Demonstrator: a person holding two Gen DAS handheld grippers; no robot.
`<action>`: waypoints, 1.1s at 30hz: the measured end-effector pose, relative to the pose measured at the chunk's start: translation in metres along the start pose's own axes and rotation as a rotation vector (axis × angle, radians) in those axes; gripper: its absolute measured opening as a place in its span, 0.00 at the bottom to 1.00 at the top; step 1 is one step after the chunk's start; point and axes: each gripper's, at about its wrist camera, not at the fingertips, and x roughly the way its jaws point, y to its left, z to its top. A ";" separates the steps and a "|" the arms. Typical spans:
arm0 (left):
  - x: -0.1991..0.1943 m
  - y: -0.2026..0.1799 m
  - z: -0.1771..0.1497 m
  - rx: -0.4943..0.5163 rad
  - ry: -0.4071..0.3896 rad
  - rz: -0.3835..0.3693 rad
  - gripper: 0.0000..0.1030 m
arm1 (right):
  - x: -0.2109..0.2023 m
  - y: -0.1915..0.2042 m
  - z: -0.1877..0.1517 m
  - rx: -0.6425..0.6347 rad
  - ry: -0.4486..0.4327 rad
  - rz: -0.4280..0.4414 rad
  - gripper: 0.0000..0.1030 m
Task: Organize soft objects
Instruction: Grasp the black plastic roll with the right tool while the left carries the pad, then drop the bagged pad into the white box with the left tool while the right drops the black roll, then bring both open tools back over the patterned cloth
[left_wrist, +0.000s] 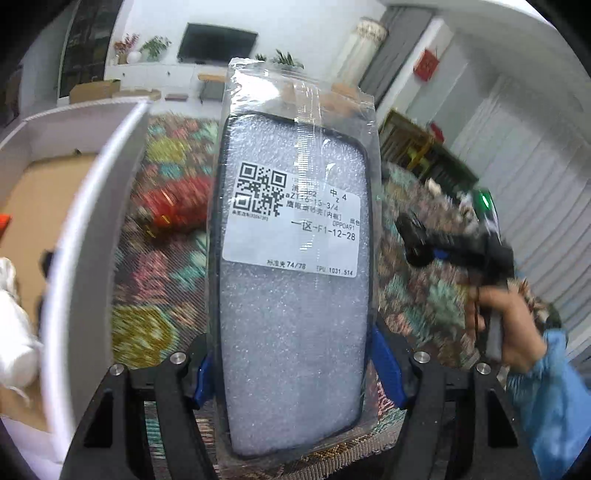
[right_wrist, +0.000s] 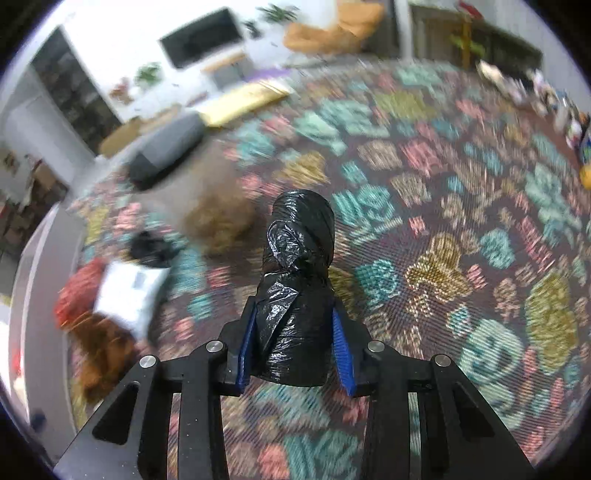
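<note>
A clear plastic pouch (left_wrist: 295, 258) holding a dark-rimmed phone case backed with white foam stands upright between the blue-padded fingers (left_wrist: 386, 365) of the left gripper (left_wrist: 291, 369), which are clamped on its two long edges near the lower end; a white label with a QR code and printed text faces the left wrist camera. The pouch is lifted above the patterned rug (left_wrist: 162, 280) on the floor. Just to its left rises the curved white wall of a box (left_wrist: 88, 229) with a brown cardboard bottom, and something white and soft (left_wrist: 14, 332) lies inside at the near edge. Beyond the pouch a red soft object (left_wrist: 177, 206) lies on the rug, blurred. In the right wrist view, the right gripper (right_wrist: 295, 343) is clenched on a roll of black plastic bags (right_wrist: 295, 288), its blue fingers (right_wrist: 341, 350) pressing both sides of the roll's lower half, held off the rug. At the rug's left side lie a white packet (right_wrist: 129, 295), a red bundle (right_wrist: 74, 291), a brown furry item (right_wrist: 221, 221) and a grey cushion (right_wrist: 166, 147), all blurred. The person's hand (left_wrist: 513, 325) in a blue sleeve (left_wrist: 550, 398) holds the right gripper's handle.
</note>
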 end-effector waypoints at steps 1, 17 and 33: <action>-0.016 0.010 0.007 -0.021 -0.028 -0.001 0.67 | -0.015 0.014 -0.004 -0.032 -0.013 0.036 0.37; -0.149 0.177 0.018 -0.107 -0.103 0.573 0.93 | -0.077 0.358 -0.070 -0.339 0.155 0.778 0.82; -0.084 0.031 -0.007 0.086 -0.085 0.177 0.93 | 0.009 0.113 -0.083 -0.314 -0.060 -0.123 0.82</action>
